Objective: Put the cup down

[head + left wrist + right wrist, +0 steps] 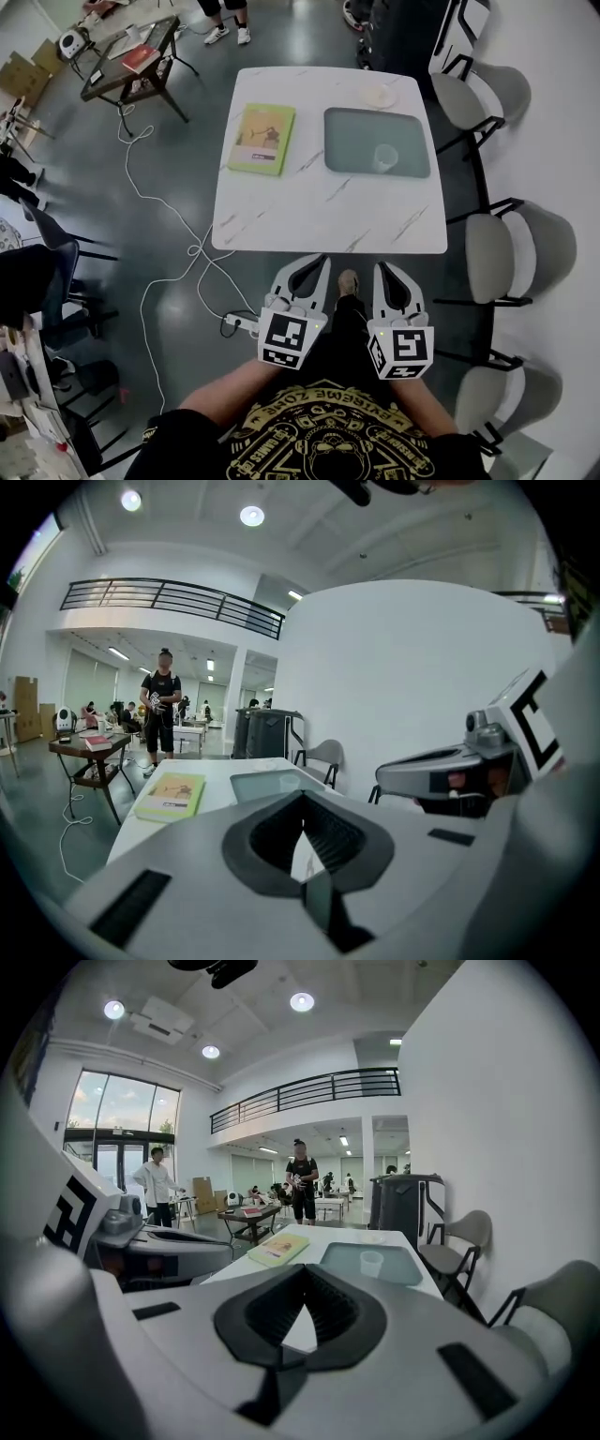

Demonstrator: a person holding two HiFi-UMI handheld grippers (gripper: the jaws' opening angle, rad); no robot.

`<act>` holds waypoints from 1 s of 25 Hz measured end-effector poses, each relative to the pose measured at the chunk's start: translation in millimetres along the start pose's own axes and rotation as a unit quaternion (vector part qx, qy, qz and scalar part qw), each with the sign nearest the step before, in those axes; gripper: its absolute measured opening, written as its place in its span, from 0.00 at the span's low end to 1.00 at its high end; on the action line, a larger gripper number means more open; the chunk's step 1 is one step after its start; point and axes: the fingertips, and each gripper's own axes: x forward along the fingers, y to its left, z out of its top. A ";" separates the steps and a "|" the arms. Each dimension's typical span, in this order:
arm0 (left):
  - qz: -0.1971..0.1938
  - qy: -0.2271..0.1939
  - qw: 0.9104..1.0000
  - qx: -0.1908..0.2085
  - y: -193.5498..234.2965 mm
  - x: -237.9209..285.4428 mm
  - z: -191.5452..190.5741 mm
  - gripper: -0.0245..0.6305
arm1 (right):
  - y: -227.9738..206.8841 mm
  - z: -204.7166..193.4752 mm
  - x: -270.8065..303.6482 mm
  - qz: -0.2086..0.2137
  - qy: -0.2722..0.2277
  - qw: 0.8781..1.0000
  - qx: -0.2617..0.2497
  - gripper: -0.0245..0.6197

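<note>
A clear plastic cup (384, 157) stands upright on a grey-green tray (354, 131) at the far right of the white marble table (319, 211). In the right gripper view the cup (372, 1263) is far ahead on the tray (405, 1271). In the left gripper view the cup (289, 781) shows small, just past the jaw tips. My left gripper (317, 262) and right gripper (384, 270) hover side by side short of the table's near edge, well away from the cup. Both are shut with nothing between their jaws, as the left gripper (302, 795) and right gripper (305, 1270) show in their own views.
A green book (262, 139) lies left of the tray, and a small white plate (379, 95) sits behind it. Grey chairs (514, 248) line the table's right side. A white cable (169, 244) trails on the floor at left, near a dark side table (131, 61). People stand far off.
</note>
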 end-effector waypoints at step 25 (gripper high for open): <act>0.000 0.000 0.999 0.038 -42.7 -19.6 1.0 0.04 | -9.3 -0.8 -48.7 0.047 -0.017 0.999 -0.002 0.04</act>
